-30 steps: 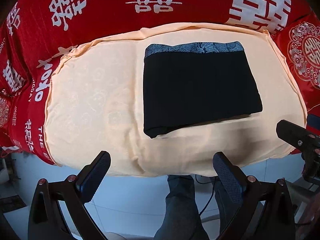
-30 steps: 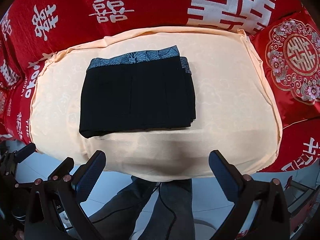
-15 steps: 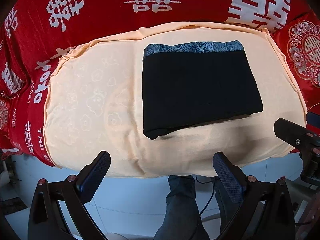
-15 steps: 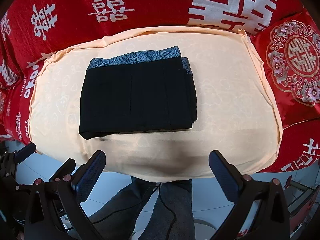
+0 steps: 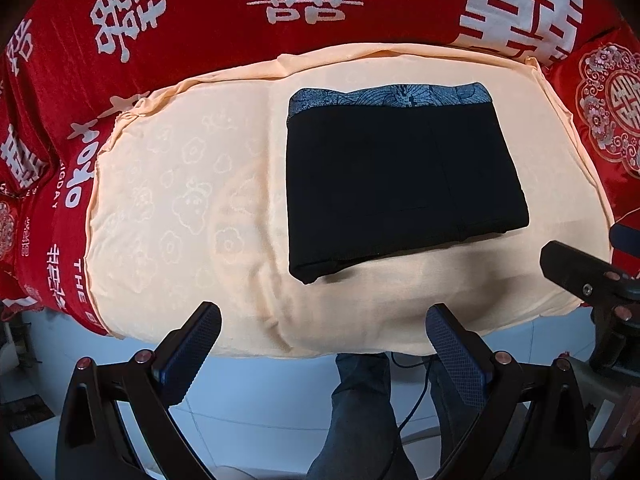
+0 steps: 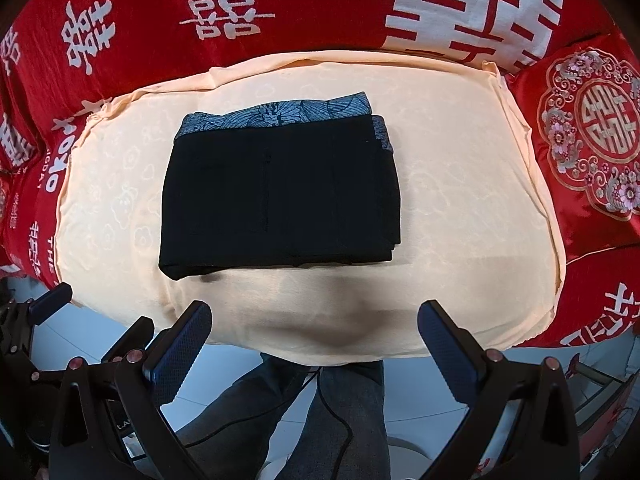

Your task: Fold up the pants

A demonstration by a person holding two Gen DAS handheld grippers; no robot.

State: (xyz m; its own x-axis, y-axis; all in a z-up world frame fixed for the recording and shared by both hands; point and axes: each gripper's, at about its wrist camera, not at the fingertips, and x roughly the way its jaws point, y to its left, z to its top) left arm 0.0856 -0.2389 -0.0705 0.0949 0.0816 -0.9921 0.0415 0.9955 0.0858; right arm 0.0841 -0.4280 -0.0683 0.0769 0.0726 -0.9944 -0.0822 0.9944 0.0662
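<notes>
Black pants (image 5: 404, 184) (image 6: 280, 196) folded into a compact rectangle, grey patterned waistband (image 5: 390, 96) along the far edge, lying on a peach cloth (image 5: 180, 208) (image 6: 460, 200) over a red cover with white characters (image 5: 200, 20)

Left gripper (image 5: 322, 338) spread wide, holding nothing, at the cloth's near edge

Right gripper (image 6: 316, 334) likewise wide apart and empty, near the front edge

Trouser legs (image 5: 360, 412) and pale floor below

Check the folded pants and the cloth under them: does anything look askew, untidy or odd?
Little stands out. The black pants lie in a compact rectangle on the peach cloth, patterned waistband along the far edge. The right-side layers are slightly stepped and the near-left corner bulges a bit. Both the left gripper and right gripper are open, clear of the fabric.
</notes>
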